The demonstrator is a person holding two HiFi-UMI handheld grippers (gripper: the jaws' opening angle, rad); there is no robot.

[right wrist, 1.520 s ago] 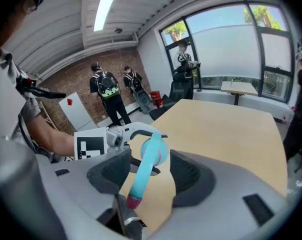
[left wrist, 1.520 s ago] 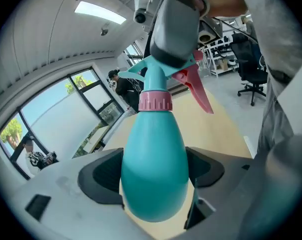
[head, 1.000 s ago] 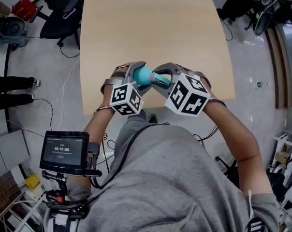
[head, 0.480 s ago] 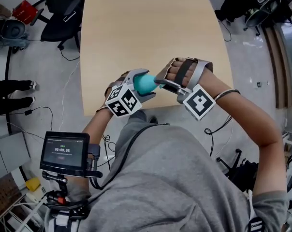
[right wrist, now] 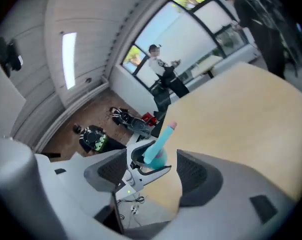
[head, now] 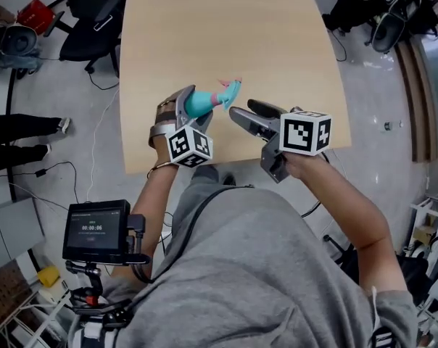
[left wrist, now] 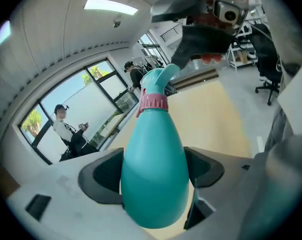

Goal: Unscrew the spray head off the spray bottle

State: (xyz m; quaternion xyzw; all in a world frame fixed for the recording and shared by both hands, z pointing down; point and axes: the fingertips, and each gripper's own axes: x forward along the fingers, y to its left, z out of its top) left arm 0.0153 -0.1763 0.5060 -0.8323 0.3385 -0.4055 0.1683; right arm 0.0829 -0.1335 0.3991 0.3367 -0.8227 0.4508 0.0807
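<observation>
Left claw [head: 193, 106]: clamped on the belly of the teal spray bottle [left wrist: 153, 159], mid-frame over the table [head: 226, 35].
Right claw [head: 248, 113]: jaws just opened, empty, short of the spray head [head: 230, 91].
Risk: smooth bottle twisting in the grip when the pink collar [left wrist: 152, 101] is turned.

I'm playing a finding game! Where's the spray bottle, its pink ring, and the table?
spray bottle [left wrist: 153, 159]: left gripper view, on its round teal belly.
pink ring [left wrist: 153, 102]: left gripper view, front of the ring at the bottle's neck.
table [head: 226, 27]: head view, bare wooden top.
</observation>
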